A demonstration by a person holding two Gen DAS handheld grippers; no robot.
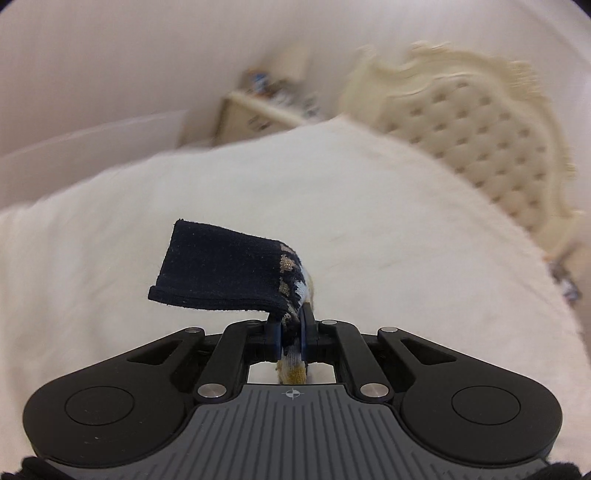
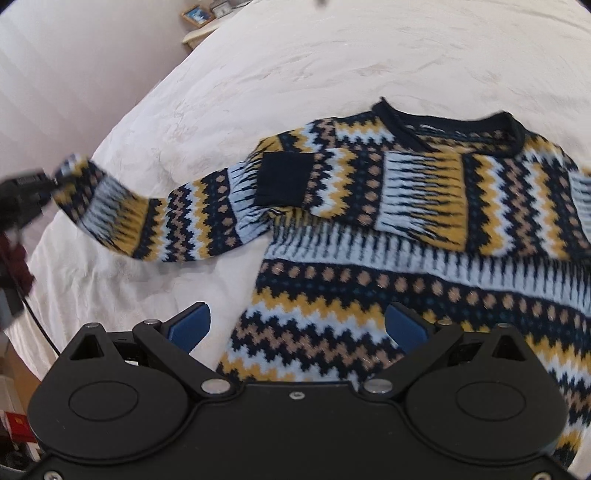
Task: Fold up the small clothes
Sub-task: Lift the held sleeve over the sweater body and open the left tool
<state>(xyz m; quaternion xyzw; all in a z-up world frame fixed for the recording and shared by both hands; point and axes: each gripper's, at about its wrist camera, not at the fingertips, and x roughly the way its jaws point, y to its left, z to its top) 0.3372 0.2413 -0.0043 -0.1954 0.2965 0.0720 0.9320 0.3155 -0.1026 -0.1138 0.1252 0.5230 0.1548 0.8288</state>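
A knitted sweater [image 2: 424,229] with navy, yellow, light blue and white zigzag bands lies spread on the white bed cover [image 2: 295,55]. One sleeve is folded across the chest, its navy cuff [image 2: 280,181] lying flat. The other sleeve [image 2: 155,221] stretches out to the left and rises off the bed. My left gripper [image 2: 55,179] is shut on that sleeve near its end. In the left wrist view the navy cuff [image 1: 221,273] sticks out past the left gripper [image 1: 291,325]. My right gripper [image 2: 297,326] hovers open over the sweater's lower body, with nothing between its blue pads [image 2: 192,325].
A tufted cream headboard [image 1: 480,140] stands at the far end of the bed, and a nightstand [image 1: 251,114] with small items beside it. A framed picture [image 2: 197,14] sits there. The bed edge runs down the left, with a black cable [image 2: 37,321] and a dark red thing [image 2: 16,266] beyond it.
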